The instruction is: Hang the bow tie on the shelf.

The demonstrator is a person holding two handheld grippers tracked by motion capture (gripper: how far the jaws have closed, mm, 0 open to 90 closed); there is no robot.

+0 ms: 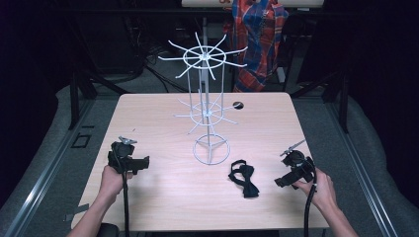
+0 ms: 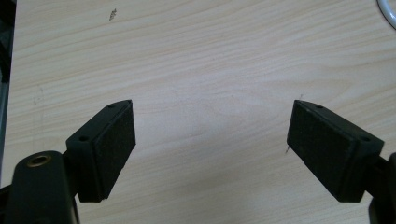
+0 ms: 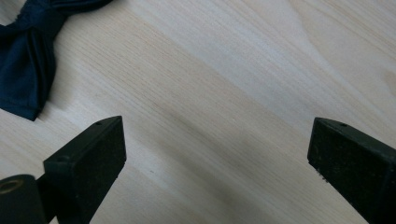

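Left gripper (image 1: pixel 143 163) sits near the left edge of the wooden table (image 1: pixel 163 197), held in the person's left hand (image 1: pixel 112 180). In the left gripper view (image 2: pixel 211 135) its two black jaws stand far apart, wide open, with nothing between them but bare wood. Its pads (image 2: pixel 116 144) do not touch anything. A black cable hangs down from it toward the near edge of the table.

Next, in the middle of the table, stands a white wire rack (image 1: pixel 206 106). It is tall and upright. It has a round ring foot at the bottom, a small wheel of thin hooks halfway up, and a bigger wheel of hooks at the top. No hook has anything on it. Just behind the rack there is a small dark hole (image 1: pixel 237 105) in the table top.

To the right of the ring foot lies a black bow tie (image 1: pixel 243 178). It lies flat on the wood, near the rack but not touching it. In the right gripper view the bow tie (image 3: pixel 28 70) looks dark blue and sits in the top left corner, apart from the jaws.

Right gripper (image 1: pixel 279 182) is near the right edge of the table, in the person's right hand (image 1: pixel 320 190), pointing toward the bow tie. In its own view (image 3: pixel 217 158) the jaws are wide open too, holding nothing.

Behind the table hangs a red and blue checked cloth (image 1: pixel 258 39).
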